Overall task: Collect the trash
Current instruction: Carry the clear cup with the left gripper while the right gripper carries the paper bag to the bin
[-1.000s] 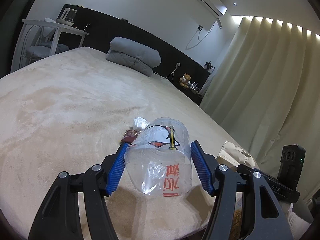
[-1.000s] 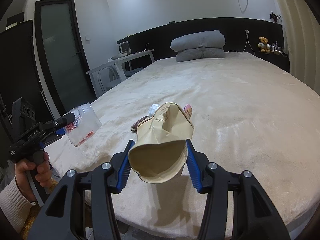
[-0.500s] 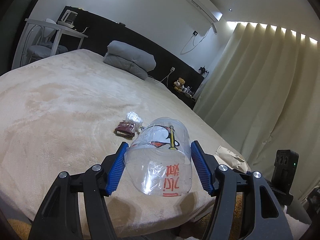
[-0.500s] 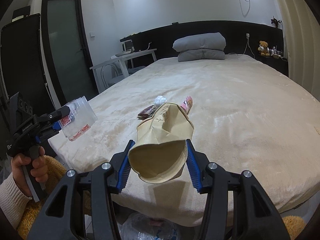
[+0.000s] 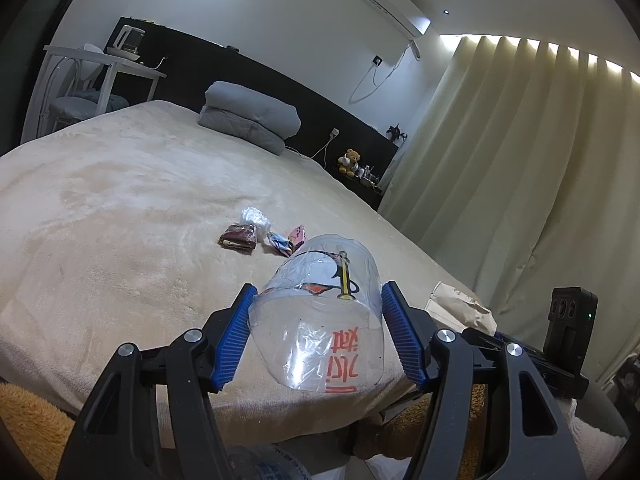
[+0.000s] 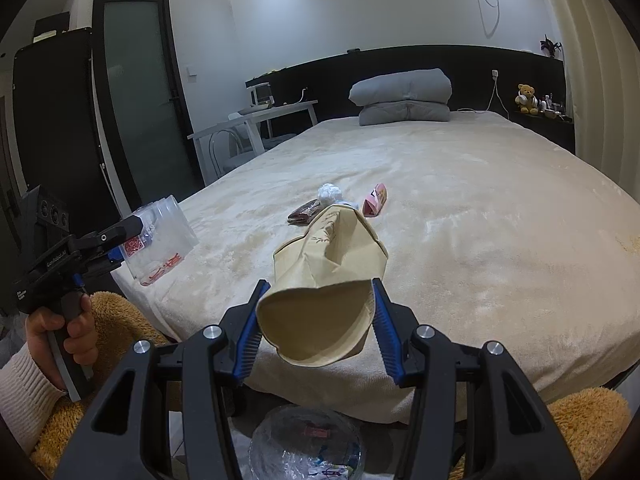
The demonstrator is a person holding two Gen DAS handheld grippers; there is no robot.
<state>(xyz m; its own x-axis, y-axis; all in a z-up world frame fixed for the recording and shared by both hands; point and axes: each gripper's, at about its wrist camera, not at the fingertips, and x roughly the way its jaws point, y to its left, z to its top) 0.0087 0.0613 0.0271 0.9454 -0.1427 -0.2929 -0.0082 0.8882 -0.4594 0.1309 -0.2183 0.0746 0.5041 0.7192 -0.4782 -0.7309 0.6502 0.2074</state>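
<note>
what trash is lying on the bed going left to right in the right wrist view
dark brown wrapper → crumpled clear plastic ball → pink packet. The brown paper bag held in the right gripper overlaps this row, so I leave it out.

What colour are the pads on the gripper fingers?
Blue, ribbed pads; clearest in the right wrist view.

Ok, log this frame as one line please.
left gripper: shut on clear plastic cup | right gripper: shut on tan paper bag | bed: wrappers left | trash bag: below
</note>
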